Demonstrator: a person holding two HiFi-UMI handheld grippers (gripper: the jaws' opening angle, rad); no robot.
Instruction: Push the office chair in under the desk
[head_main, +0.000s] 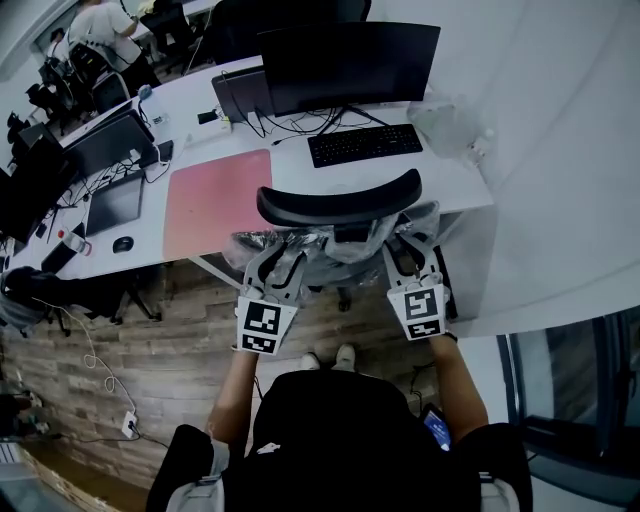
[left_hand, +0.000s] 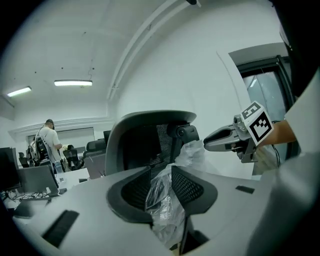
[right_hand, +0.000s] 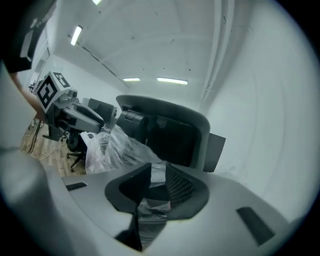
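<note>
Office chair (head_main: 338, 203): stood just beyond both sets of fingertips, backrest toward the person, curved black top rail overlapping the near edge of the white desk (head_main: 455, 188) as seen from above. Could not tell how far the seat reached under.

Shown by the head view alone: both grippers at once, left gripper (head_main: 283, 265) on the backrest's left flank, right gripper (head_main: 408, 255) on its right flank, fingers pointing toward the desk. Farther beyond the fingers, on the desktop: a keyboard (head_main: 365, 143), a dark monitor (head_main: 350, 65) and a pink mat (head_main: 218, 200) ahead and left of the left fingers.

Shown by the left gripper view alone: jaws of the left gripper (left_hand: 162, 185) narrow, pinched on crinkled clear plastic wrap (left_hand: 167, 217). Dark mesh backrest straight ahead above the pads, right gripper off to their right, a person (left_hand: 47, 142) standing far off to their left.

Shown by the right gripper view alone: jaws of the right gripper (right_hand: 152, 192) likewise narrow, closed on the same clear wrap. Backrest ahead and above, left gripper off to the left past a bulge of wrap.

Edges and room: desk's near edge directly ahead of the fingertips, knee space below it. White end panel (head_main: 470, 265) just right of the right fingers, a white wall (head_main: 570, 180) beyond that. Slanted desk leg (head_main: 212, 268) near the left fingers' outer side. Wood floor (head_main: 180, 345) below and behind the fingers, a trailing cable (head_main: 100, 365) well to their left.
</note>
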